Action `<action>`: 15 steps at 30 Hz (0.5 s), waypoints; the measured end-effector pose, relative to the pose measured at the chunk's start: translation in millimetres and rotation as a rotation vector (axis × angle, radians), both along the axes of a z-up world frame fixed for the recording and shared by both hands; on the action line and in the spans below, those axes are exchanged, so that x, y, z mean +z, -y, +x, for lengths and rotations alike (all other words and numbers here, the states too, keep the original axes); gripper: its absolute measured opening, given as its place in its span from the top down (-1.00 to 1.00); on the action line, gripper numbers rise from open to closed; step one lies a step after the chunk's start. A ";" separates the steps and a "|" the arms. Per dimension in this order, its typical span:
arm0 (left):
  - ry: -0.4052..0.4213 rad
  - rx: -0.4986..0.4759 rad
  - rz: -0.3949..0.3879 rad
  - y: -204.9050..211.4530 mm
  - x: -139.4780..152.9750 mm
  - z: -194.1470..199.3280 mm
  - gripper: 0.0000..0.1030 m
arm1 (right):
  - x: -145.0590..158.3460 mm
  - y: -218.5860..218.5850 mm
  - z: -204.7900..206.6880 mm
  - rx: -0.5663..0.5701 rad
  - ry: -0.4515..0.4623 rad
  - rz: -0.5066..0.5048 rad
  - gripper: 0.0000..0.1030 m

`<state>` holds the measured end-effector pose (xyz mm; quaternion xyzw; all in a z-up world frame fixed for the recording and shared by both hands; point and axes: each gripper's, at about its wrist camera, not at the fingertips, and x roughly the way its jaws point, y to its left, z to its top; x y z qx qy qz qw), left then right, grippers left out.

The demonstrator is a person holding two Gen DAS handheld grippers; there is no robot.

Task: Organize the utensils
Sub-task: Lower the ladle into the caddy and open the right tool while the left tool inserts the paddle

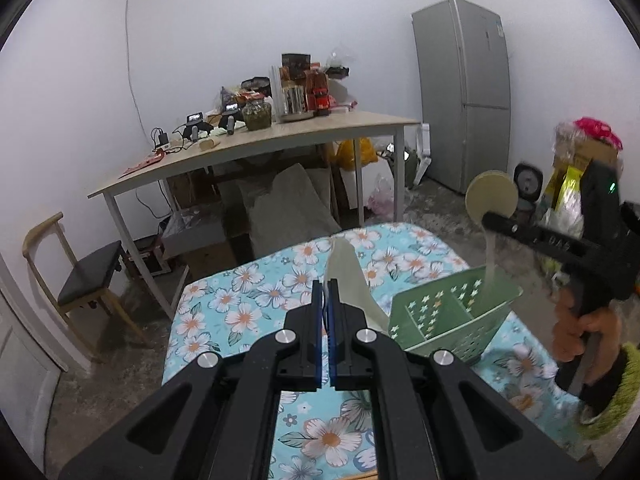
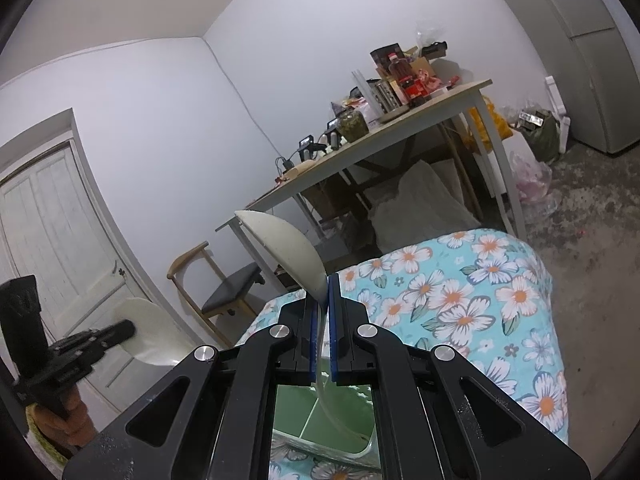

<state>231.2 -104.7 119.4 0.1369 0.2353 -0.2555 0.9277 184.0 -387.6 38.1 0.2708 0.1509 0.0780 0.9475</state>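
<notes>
My left gripper [image 1: 325,304] is shut on a cream spatula [image 1: 352,280] whose flat blade points up and away, over the floral table [image 1: 248,304]. A green perforated utensil basket [image 1: 452,320] with dividers stands just to its right. My right gripper [image 1: 490,220] is shut on the neck of a cream ladle [image 1: 491,196], bowl up, its handle reaching down into the basket. In the right wrist view my right gripper [image 2: 325,308] clamps the ladle [image 2: 280,248], with the basket [image 2: 292,408] below. The left gripper [image 2: 128,330] with the spatula [image 2: 152,332] shows at the left.
A wooden table [image 1: 256,148] cluttered with jars and boxes stands behind, with sacks under it. A chair [image 1: 80,276] is at the left, a grey fridge [image 1: 464,92] at the back right, boxes and bags [image 1: 580,168] beside it. A white door [image 2: 52,240] is at the left.
</notes>
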 end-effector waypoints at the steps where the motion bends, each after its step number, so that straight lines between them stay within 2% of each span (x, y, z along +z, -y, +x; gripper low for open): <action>1: -0.015 -0.002 0.010 4.8 -6.7 3.1 0.97 | -0.8 0.0 0.4 0.001 -0.003 0.002 0.94; 5: -0.069 -0.001 0.026 17.6 -29.2 15.8 0.97 | -8.5 -2.7 1.1 0.010 -0.021 0.004 0.94; 11: -0.132 -0.027 -0.026 23.7 -46.5 26.8 0.90 | -16.8 -2.9 -2.0 0.007 -0.055 0.002 0.82; 12: -0.146 -0.030 -0.036 23.2 -47.9 28.0 0.90 | -17.1 -2.4 -3.2 0.006 -0.057 0.003 0.78; 14: -0.174 -0.031 -0.056 22.2 -50.5 29.7 0.84 | -17.0 -0.7 -6.6 0.003 -0.059 0.007 0.51; 15: -0.183 -0.028 -0.067 20.8 -50.4 30.1 0.79 | -16.7 -1.3 -7.9 -0.003 -0.059 0.006 0.47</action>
